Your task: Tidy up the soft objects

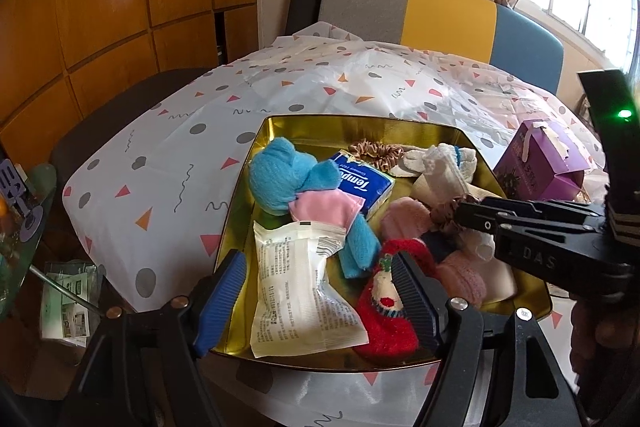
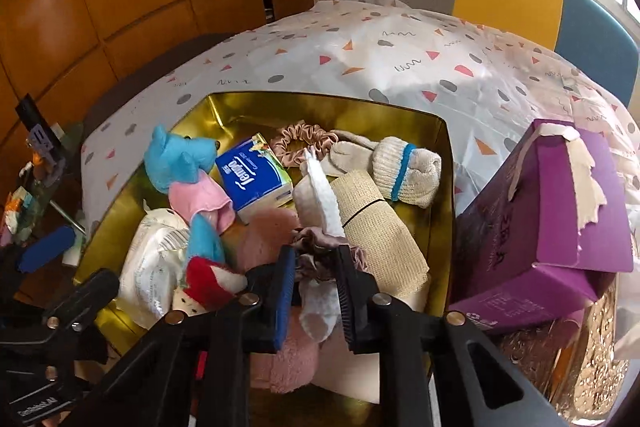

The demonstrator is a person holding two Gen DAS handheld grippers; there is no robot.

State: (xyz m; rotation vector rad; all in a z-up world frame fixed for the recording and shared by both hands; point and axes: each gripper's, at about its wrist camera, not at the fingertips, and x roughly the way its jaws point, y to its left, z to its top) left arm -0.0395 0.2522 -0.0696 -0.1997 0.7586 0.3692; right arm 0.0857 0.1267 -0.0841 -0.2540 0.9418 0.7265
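1. Two tongs work over the gold tin (image 1: 280,125): our right tongs (image 2: 316,259) pinch a mauve scrunchie (image 2: 316,247) at the tin's middle, while our left tongs (image 1: 320,291) hang released above a white packet (image 1: 296,291) and a red sock (image 1: 384,303).
2. We judge the scrunchie light, limp and springy; gripping its gathered bulk should hold.
3. Around it lie a blue plush toy (image 1: 280,179), tissues (image 2: 256,175), and a beige bandage roll (image 2: 372,223).
4. Beside the tin, a purple box (image 2: 560,223) sits on the worktop (image 1: 168,143).

Ahead of the tongs, a glossy gold metal tray (image 1: 408,125) holds a fuzzy blue plush toy (image 1: 276,183), a crinkled white plastic packet (image 1: 296,291) and a satin-sheened beige fabric scrunchie (image 2: 304,143).
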